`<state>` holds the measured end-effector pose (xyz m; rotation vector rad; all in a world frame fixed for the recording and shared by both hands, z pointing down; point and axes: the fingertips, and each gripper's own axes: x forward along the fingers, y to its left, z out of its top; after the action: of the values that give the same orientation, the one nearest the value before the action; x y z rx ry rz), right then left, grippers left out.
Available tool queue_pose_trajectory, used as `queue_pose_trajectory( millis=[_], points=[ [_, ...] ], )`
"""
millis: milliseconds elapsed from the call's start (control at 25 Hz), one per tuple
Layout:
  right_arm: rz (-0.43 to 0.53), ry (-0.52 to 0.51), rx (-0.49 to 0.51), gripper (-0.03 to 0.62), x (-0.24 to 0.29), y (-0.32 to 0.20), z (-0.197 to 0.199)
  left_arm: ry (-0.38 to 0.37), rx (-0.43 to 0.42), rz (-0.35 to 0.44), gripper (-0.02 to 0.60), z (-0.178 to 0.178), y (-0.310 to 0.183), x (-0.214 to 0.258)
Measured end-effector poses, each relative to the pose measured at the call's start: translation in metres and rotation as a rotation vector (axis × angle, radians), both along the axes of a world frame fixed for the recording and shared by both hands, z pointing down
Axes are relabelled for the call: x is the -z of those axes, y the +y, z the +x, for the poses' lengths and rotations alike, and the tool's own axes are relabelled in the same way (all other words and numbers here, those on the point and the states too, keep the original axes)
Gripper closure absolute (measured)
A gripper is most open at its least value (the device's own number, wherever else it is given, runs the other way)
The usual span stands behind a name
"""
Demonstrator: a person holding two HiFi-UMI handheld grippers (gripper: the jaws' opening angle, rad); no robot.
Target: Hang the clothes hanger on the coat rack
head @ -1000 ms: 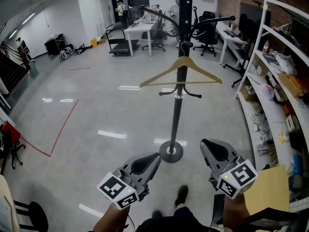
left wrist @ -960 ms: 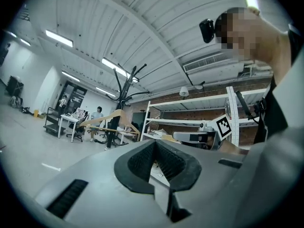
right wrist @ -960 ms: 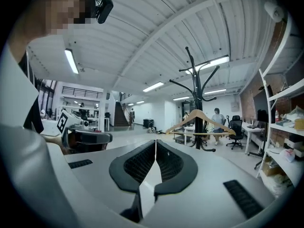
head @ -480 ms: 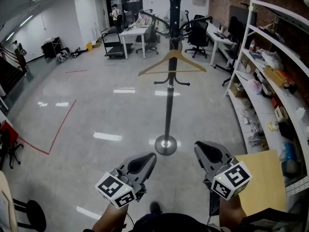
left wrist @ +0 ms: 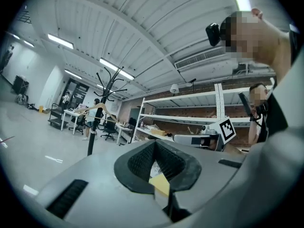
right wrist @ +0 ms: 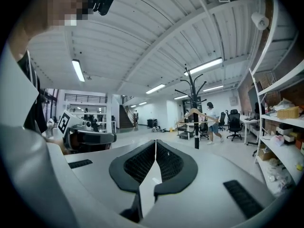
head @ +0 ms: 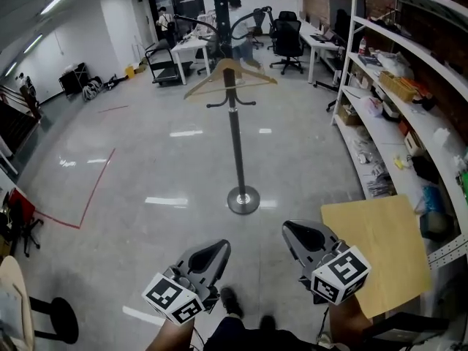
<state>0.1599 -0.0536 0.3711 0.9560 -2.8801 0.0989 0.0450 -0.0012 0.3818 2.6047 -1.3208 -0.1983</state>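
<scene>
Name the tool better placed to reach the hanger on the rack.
Right tool, marginally: it sits farther forward than the left tool. Both are shut, empty, far from the hanger on the coat rack.

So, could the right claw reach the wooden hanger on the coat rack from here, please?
Probably not. The hanger hangs on the coat rack well across the floor, while the right claw sits shut near the person's body. Nothing blocks it; walking closer should do.
</scene>
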Motion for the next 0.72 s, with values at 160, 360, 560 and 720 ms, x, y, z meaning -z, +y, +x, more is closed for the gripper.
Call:
queue_pose_trajectory(
  millis=[160, 360, 560, 720],
  points=[
    [0.016, -0.049, 0.000, 0.585, 0.012, 0.025, 0.008, -0.028, 0.019, -0.023, 0.581, 0.008, 0.037, 0.004],
    [0.004, -0.071, -0.003, 0.585, 0.010, 0.060, 0.004, -0.051, -0.008, -0.018, 0.581, 0.017, 0.077, 0.007],
    [0.023, -0.063, -0.037, 0.585, 0.011, 0.105, -0.010, -0.037, -0.021, 0.003, 0.581, 0.000, 0.125, 0.003],
    [0.011, -0.031, -0.081, 0.585, 0.002, 0.158, -0.027, -0.010, -0.030, -0.002, 0.581, -0.030, 0.176, -0.010]
  ],
)
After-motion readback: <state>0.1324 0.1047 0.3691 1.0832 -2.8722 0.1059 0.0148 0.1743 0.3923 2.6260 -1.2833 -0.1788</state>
